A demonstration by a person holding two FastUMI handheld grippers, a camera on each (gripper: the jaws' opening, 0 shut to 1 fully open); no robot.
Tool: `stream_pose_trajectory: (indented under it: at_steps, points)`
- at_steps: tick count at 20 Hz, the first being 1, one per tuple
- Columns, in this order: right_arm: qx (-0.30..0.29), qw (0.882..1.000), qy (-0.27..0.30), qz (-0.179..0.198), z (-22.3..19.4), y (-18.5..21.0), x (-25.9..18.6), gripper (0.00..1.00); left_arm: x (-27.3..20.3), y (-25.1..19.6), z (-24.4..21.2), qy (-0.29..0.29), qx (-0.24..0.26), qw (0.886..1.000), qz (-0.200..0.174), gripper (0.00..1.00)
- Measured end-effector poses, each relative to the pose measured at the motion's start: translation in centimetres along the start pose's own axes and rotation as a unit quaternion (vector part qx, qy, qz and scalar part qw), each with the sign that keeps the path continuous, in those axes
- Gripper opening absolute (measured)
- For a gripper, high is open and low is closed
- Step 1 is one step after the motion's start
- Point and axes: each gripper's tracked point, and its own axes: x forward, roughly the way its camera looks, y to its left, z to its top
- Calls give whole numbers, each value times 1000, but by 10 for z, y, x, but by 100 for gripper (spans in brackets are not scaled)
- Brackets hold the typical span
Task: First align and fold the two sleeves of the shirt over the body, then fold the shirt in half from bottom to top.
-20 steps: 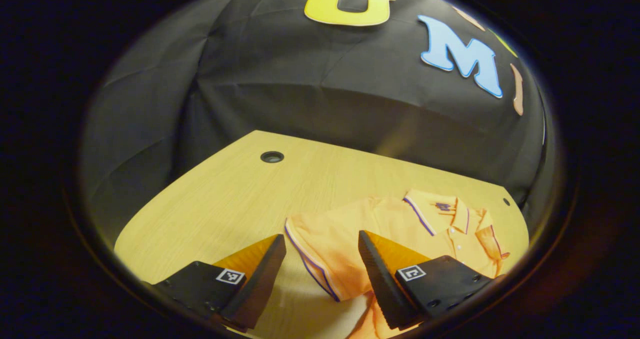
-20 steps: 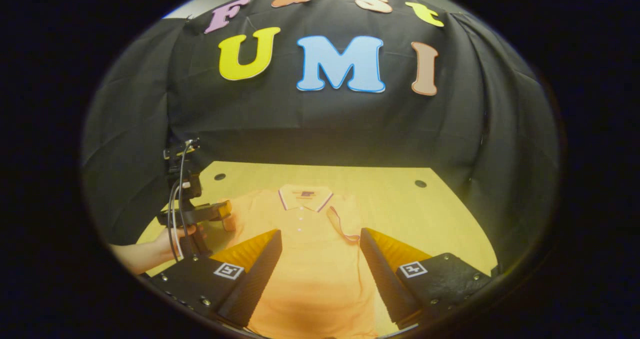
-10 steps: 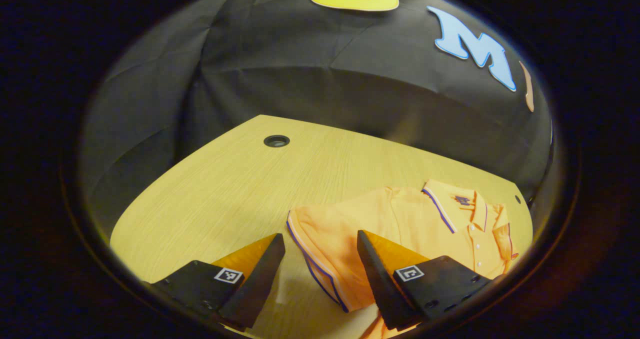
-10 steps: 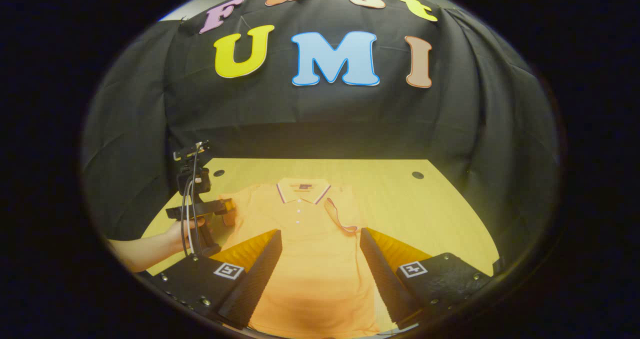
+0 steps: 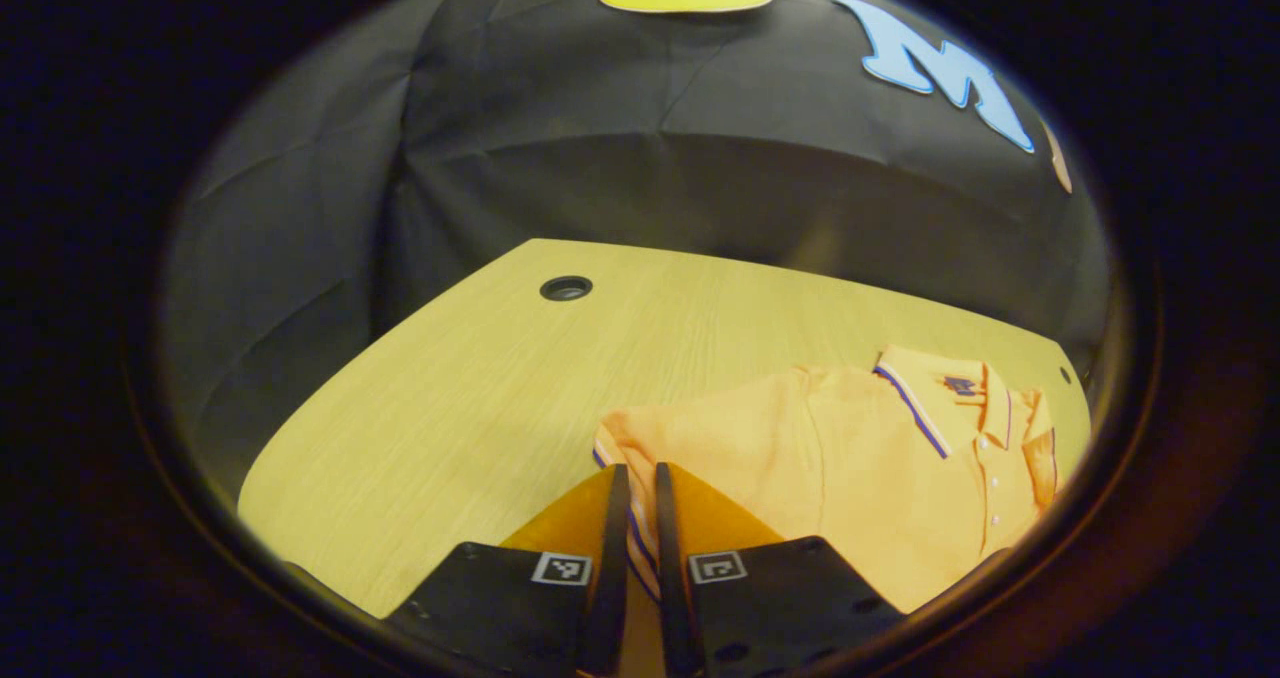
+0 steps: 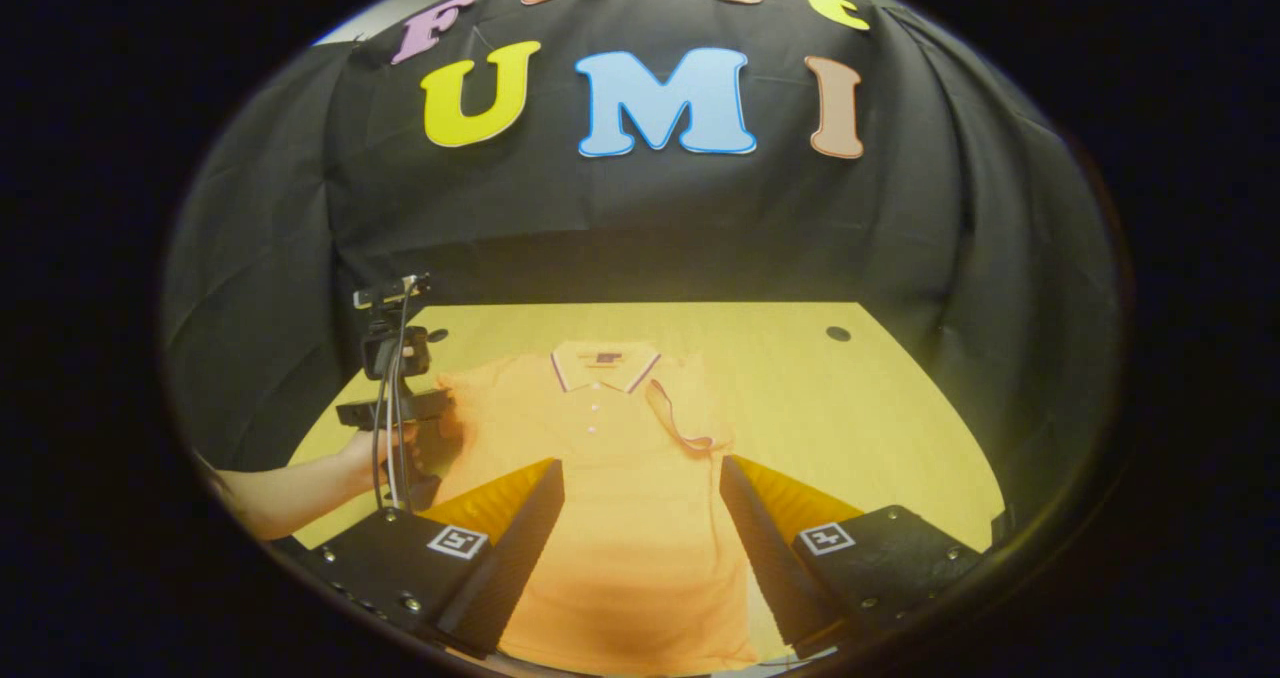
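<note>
An orange polo shirt (image 6: 620, 478) with a striped collar lies flat on the wooden table (image 6: 860, 418), collar toward the far wall. Its right sleeve (image 6: 680, 423) is folded over the chest. In the left gripper view my left gripper (image 5: 638, 488) is shut on the striped cuff of the shirt's left sleeve (image 5: 690, 438). The right gripper view also shows that left gripper (image 6: 445, 413), held by a hand at the shirt's left edge. My right gripper (image 6: 640, 488) is open above the shirt's lower body, nothing between its fingers.
Bare table (image 5: 460, 398) stretches left of the shirt, with a round cable hole (image 5: 566, 287) near the far corner. Another hole (image 6: 838, 334) sits at the far right. The black cloth wall rises close behind the table. A person's forearm (image 6: 300, 488) reaches in from the left.
My left gripper went from open to shut, clamping the sleeve cuff that lay between its fingers. The right gripper stayed open over the shirt and barely moved.
</note>
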Motion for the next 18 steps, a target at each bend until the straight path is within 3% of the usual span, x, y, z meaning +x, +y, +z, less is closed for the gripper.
stream_pose_trajectory:
  at_steps: [1,3,10,18]
  points:
    - [4,1000,1,-1,0,-3,0,97,-1,1,1,-1,4,1000,1,13]
    - [8,1000,4,-5,-1,-9,0,97,-3,1,4,-3,11,1000,10,7]
    - [13,1000,8,-9,-7,-19,-5,97,-28,-35,43,-52,38,998,-9,7]
    - [26,1000,13,-8,-13,-25,-5,97,-47,-102,34,-50,75,994,-54,7]
